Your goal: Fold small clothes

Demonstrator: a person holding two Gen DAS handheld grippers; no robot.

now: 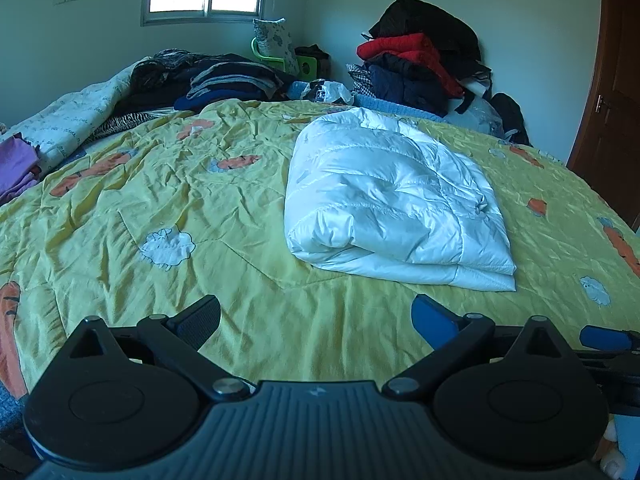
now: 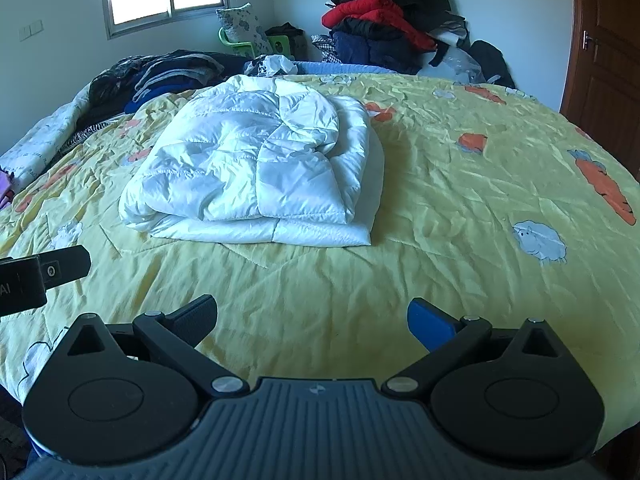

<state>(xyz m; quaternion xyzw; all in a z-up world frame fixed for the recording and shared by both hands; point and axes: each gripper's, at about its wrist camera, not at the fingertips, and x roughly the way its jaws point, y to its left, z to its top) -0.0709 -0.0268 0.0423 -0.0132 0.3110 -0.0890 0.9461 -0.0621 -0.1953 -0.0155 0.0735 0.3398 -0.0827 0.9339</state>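
A white puffy jacket (image 1: 396, 196) lies folded into a compact bundle on the yellow bedspread (image 1: 160, 200). It also shows in the right wrist view (image 2: 256, 172), left of centre. My left gripper (image 1: 316, 320) is open and empty, held above the bedspread short of the jacket's near edge. My right gripper (image 2: 312, 320) is open and empty, also short of the jacket. A finger of the left gripper (image 2: 60, 268) pokes in at the left edge of the right wrist view.
Folded dark clothes (image 1: 228, 80) are stacked at the far left of the bed. A heap of red, black and navy coats (image 1: 424, 56) rises at the far right by the wall. Purple cloth (image 1: 16, 164) lies at the left edge. A brown door (image 1: 612, 100) stands right.
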